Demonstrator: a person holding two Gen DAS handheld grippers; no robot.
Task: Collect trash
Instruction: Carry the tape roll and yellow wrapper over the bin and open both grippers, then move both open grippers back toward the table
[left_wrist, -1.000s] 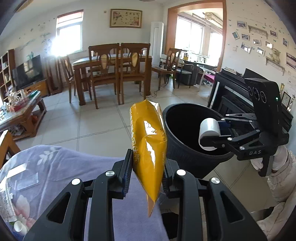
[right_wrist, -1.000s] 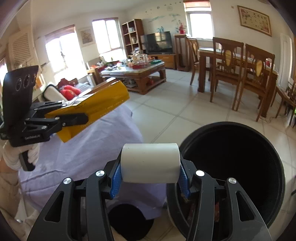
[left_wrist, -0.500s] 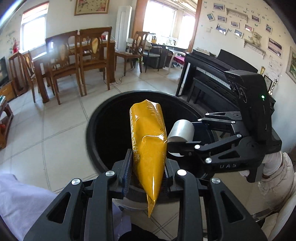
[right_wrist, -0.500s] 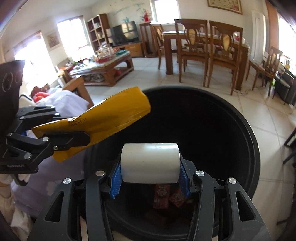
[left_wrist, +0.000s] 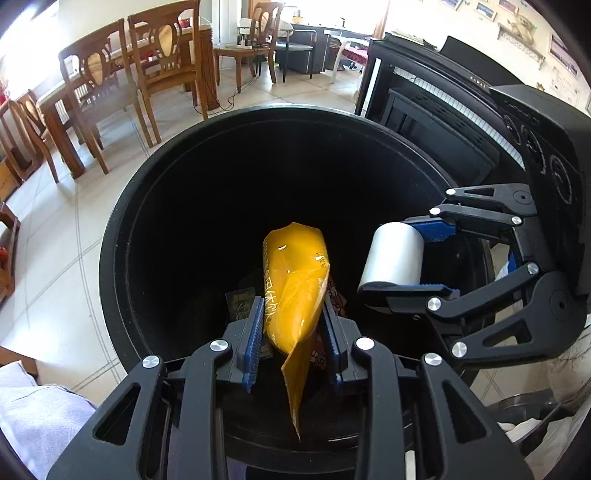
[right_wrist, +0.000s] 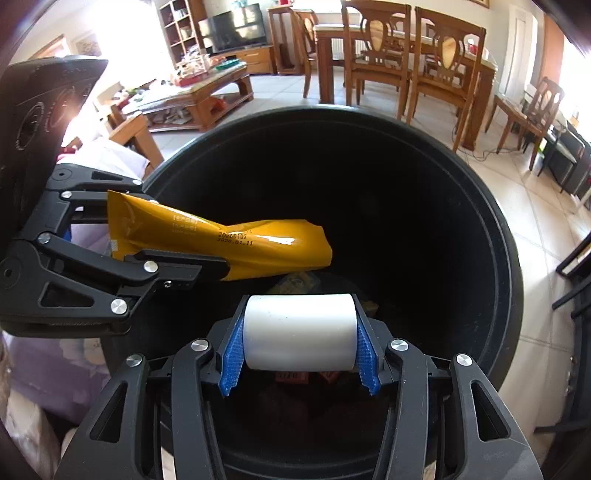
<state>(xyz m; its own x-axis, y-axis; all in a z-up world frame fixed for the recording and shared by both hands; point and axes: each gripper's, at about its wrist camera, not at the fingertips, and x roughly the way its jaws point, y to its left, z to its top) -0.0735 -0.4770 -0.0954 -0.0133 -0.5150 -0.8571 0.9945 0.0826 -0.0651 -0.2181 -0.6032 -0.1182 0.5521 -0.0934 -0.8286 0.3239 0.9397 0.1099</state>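
now both over bin (left_wrist: 122, 206) – left gripper (left_wrist: 293, 332) opening on wrapper (left_wrist: 295, 280).

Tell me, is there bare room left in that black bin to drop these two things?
Yes. The black bin is roomy along its far wall. Wrappers crowd the bottom under the yellow packet, whose left gripper jaws are opening, and the white roll.

Wooden chairs (left_wrist: 110, 81), piano (left_wrist: 443, 110), television (right_wrist: 232, 27), coffee table (right_wrist: 195, 92).

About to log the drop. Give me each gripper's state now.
Left gripper: jaws opening, yellow bag between them, above the bin.
Right gripper: shut on the white roll.
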